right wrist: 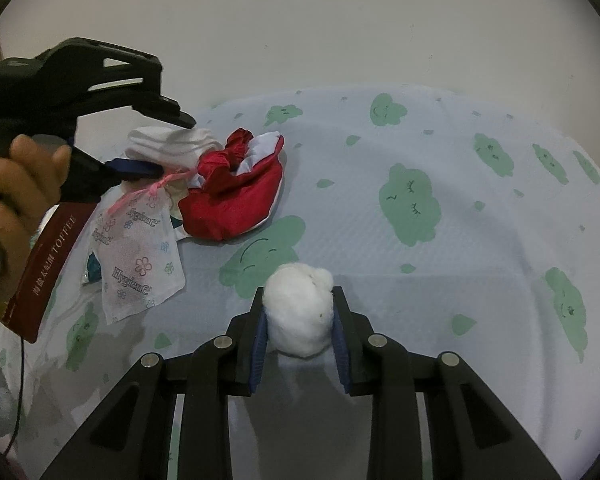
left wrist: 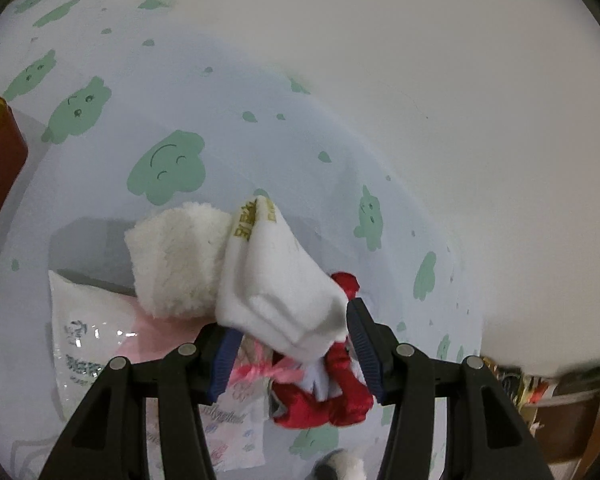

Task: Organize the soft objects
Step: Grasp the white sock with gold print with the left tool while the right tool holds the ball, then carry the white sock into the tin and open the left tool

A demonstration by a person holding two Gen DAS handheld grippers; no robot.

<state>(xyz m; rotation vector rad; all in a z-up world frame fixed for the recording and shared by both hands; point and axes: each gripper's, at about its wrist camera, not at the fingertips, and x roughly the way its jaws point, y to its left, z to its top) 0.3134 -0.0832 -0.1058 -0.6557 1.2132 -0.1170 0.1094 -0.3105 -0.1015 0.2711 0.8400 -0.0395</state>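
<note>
Left gripper (left wrist: pixel 288 344): fingers clamped on white socks (left wrist: pixel 276 280), held above the red pouch (left wrist: pixel 332 400).
Right gripper (right wrist: pixel 300 320): fingers pressed on a white cotton ball (right wrist: pixel 300 308), which rests on the cloud-print bed sheet (right wrist: pixel 460 280).

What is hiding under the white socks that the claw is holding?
Under the white socks held by the left claw lie a red pouch and a flowery see-through bag tied with pink ribbon. The socks cover part of both, so anything beneath stays hidden.
</note>
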